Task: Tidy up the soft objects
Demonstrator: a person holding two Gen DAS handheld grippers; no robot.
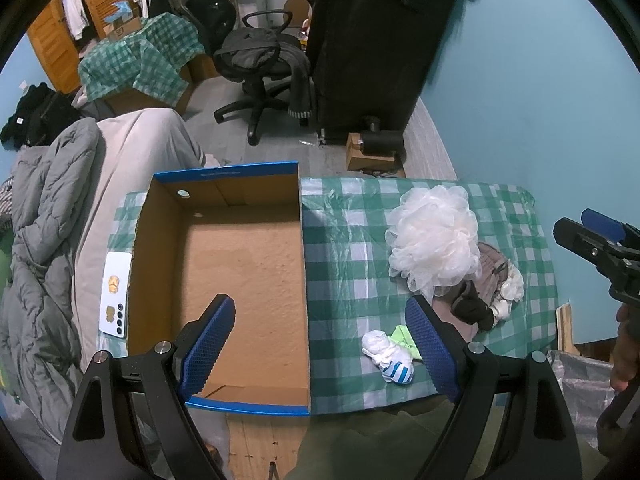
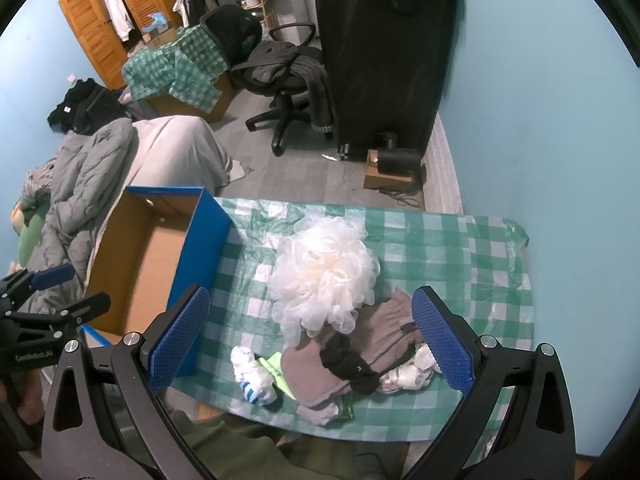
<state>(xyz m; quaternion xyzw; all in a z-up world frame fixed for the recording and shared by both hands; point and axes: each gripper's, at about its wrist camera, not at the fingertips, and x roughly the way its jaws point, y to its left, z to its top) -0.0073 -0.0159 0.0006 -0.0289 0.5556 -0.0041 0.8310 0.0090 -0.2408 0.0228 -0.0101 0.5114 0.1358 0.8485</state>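
Observation:
An empty cardboard box [image 1: 240, 260] with blue outer walls stands on the left of the green-checked table [image 1: 344, 280]; it also shows in the right wrist view [image 2: 140, 264]. A white mesh bath pouf [image 2: 324, 276] lies mid-table, partly over a beige cloth [image 2: 320, 372], a dark scrunchie [image 2: 348, 364] and a white rolled cloth [image 2: 408, 376]. A white sock with blue stripes [image 2: 252, 376] lies next to a green cloth [image 2: 276, 368]. My left gripper [image 1: 320, 340] is open and empty above the box's right wall. My right gripper [image 2: 312, 340] is open and empty above the pile.
A white phone [image 1: 116, 292] lies on the table left of the box. A bed with a grey quilt [image 1: 44, 240] stands at the left. An office chair [image 1: 260, 68] and a black cabinet [image 1: 372, 48] stand beyond the table. The blue wall [image 1: 520, 100] is at the right.

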